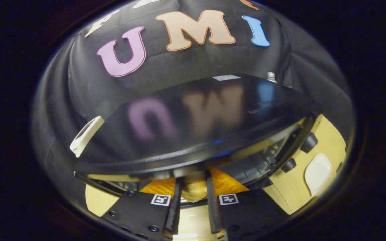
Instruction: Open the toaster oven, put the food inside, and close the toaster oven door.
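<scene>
The toaster oven (193,127) is just ahead, with a glossy black top and a cream front. Under the top's front edge its mouth is open, and a wire rack (263,155) shows inside. My gripper (193,190) is at the mouth, its two black fingers (174,204) close together. A tan, bread-like piece of food (193,190) sits between them, pressed from both sides. Orange finger parts (228,184) flank it. The oven door itself is hidden from me.
The cream control panel (327,157) to the right of the mouth carries two black knobs (308,142) and a white oval patch (317,172). A white device (85,135) leans at the oven's left corner. A bottle cap (271,76) peeks up behind the oven.
</scene>
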The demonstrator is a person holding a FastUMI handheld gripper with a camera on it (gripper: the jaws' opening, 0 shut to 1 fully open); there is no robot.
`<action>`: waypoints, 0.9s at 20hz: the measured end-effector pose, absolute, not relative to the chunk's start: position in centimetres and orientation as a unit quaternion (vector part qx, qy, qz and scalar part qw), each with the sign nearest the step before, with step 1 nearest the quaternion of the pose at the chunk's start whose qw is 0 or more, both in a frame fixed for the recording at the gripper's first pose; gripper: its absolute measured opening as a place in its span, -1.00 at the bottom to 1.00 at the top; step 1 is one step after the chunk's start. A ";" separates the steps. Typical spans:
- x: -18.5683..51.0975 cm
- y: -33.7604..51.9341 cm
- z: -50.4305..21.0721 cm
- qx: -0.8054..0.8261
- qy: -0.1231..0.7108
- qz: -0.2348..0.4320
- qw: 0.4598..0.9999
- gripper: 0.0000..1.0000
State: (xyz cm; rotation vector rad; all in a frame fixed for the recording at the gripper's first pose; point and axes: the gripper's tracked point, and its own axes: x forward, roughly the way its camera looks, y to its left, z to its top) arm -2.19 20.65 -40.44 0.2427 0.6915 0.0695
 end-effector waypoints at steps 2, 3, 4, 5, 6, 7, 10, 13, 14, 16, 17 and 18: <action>-1.7 20.7 -40.5 0.110 0.335 0.045 0.935 0.21; -1.6 20.8 -40.6 0.104 0.332 0.050 0.936 0.36; -1.6 20.7 -40.7 0.098 0.332 0.054 0.936 0.51; -1.8 20.7 -40.6 0.095 0.331 0.056 0.937 0.66; -2.1 20.6 -40.4 0.090 0.329 0.057 0.938 0.81; -2.3 20.5 -40.2 0.086 0.328 0.059 0.939 0.96; -3.8 20.3 -39.7 0.069 0.328 0.066 0.940 0.96; -6.1 20.5 -38.9 0.053 0.328 0.082 0.940 0.96; -7.1 20.7 -38.4 0.052 0.326 0.089 0.940 0.96; -9.1 21.2 -37.5 0.051 0.322 0.104 0.940 0.96; -10.1 21.4 -37.0 0.052 0.319 0.112 0.940 0.96; -11.2 21.5 -36.6 0.051 0.318 0.120 0.939 0.96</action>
